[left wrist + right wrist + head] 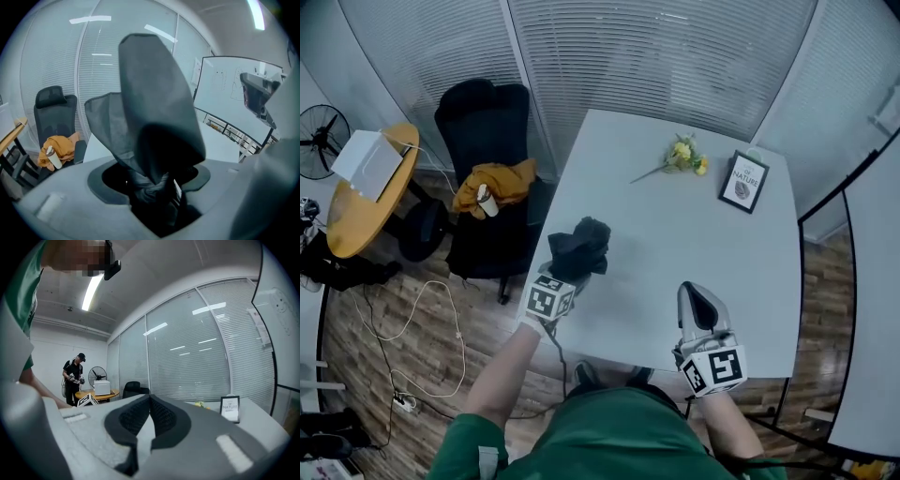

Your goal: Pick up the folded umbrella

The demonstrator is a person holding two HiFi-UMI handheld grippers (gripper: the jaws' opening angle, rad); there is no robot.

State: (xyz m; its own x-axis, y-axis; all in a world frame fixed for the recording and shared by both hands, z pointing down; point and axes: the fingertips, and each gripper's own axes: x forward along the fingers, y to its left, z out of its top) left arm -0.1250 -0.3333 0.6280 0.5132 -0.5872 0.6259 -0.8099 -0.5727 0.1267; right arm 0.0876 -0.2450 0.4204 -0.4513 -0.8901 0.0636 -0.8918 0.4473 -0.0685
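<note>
The left hand-held gripper (pixel 563 277) is clamped on the folded umbrella (pixel 157 112), its 2 jaws pressing the bunched black fabric near one end. The rest of the umbrella sticks up and out beyond them, clear of the white tabletop (pixel 675 248) and over its near left part. The right hand-held gripper (pixel 150 414) has its jaws closed together with nothing between them, and sits at the tabletop's near edge. Toward the far side lie yellow flowers (pixel 685 157) and, just beside them, a framed picture (pixel 743 181). Left of the tabletop stands a black office chair (pixel 484 117) with an orange cloth (pixel 497 182) on it.
</note>
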